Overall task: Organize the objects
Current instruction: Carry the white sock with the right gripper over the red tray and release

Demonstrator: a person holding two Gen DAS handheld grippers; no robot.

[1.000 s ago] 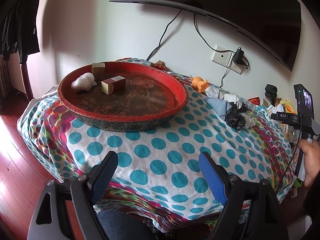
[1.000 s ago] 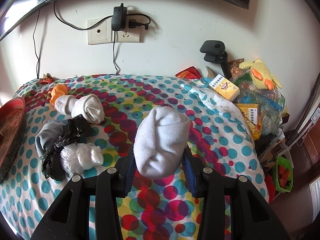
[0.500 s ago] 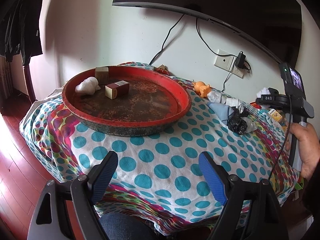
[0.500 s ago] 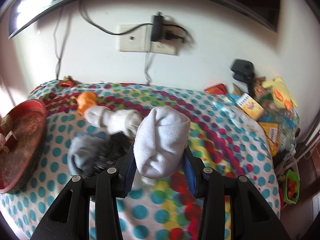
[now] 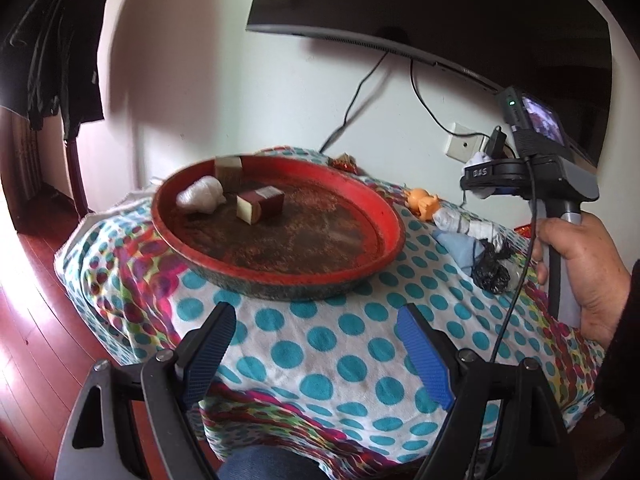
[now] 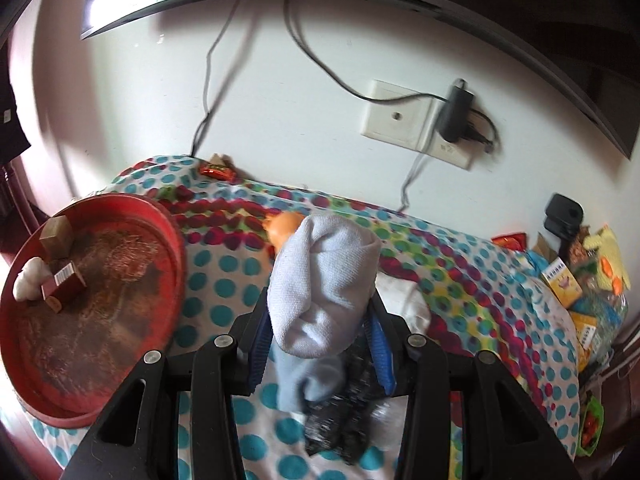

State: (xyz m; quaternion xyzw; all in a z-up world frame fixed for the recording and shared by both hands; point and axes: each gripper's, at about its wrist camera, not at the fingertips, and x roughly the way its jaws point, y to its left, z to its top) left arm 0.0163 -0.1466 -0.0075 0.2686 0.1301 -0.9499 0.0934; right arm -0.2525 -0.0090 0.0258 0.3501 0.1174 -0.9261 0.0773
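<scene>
Clearly gripped a rolled white sock (image 6: pixel 324 280) in the right gripper (image 6: pixel 318 308), pads pressed on both flanks, with the roll standing up out of the jaws and its long axis along the fingers. Carried it above the dotted cloth (image 6: pixel 224 264), over a heap with a black bag (image 6: pixel 344 420), an orange toy (image 6: pixel 286 226) just behind.

Found the red tray (image 6: pixel 176 248) to the left of that claw and lower, its rim near. Counted a white bundle (image 6: pixel 28 280), a red box (image 6: pixel 64 284) and a wooden block (image 6: pixel 56 236) together at its far-left side, the rest bare.

Held the left gripper (image 5: pixel 314 314) wide apart and empty, facing the tray's near rim across the cloth.

Judged the right hand the one for the drop: probably needed only a sweep left over the rim.
</scene>
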